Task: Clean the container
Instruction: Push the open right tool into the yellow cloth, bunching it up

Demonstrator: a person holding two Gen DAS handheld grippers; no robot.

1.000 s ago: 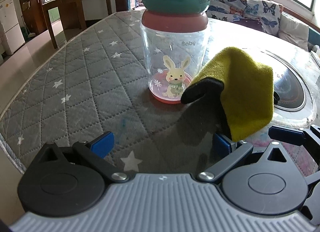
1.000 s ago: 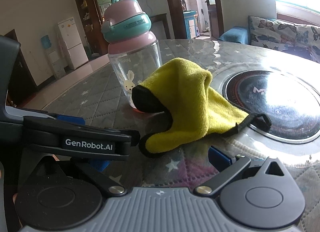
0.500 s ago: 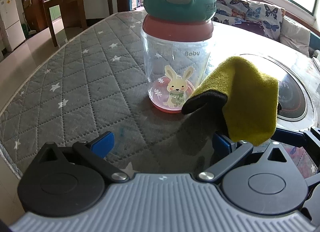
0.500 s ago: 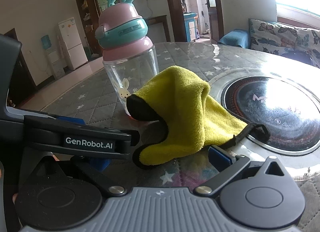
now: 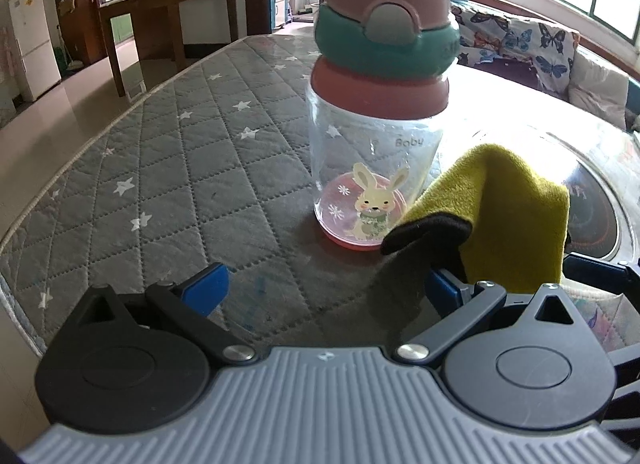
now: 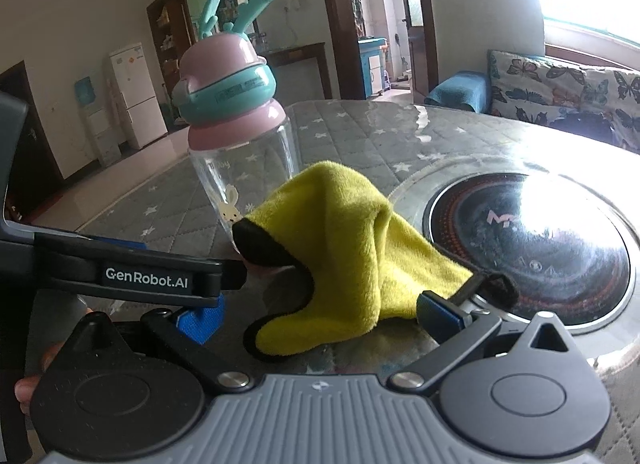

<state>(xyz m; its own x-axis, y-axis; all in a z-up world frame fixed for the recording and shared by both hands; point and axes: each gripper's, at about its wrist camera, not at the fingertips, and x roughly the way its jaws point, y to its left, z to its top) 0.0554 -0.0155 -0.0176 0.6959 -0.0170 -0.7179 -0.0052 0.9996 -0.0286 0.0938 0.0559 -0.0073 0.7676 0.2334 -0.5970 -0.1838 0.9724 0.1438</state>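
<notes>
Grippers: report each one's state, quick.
Left gripper: open, holding nothing.
Right gripper: open, straddling the yellow plush cloth, not clamped.

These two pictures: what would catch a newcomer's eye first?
A clear baby bottle with a pink and teal lid stands upright on the quilted grey table cover. Beside it lies a crumpled yellow cloth edged in black, near a shiny round cooktop set in the table.

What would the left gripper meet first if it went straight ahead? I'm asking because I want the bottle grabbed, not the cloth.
Probably the bottle, slightly right of the left gripper's centre line. The yellow cloth overlaps the right finger's path and looks nearer, so that finger might snag it first; depth is unclear.
</notes>
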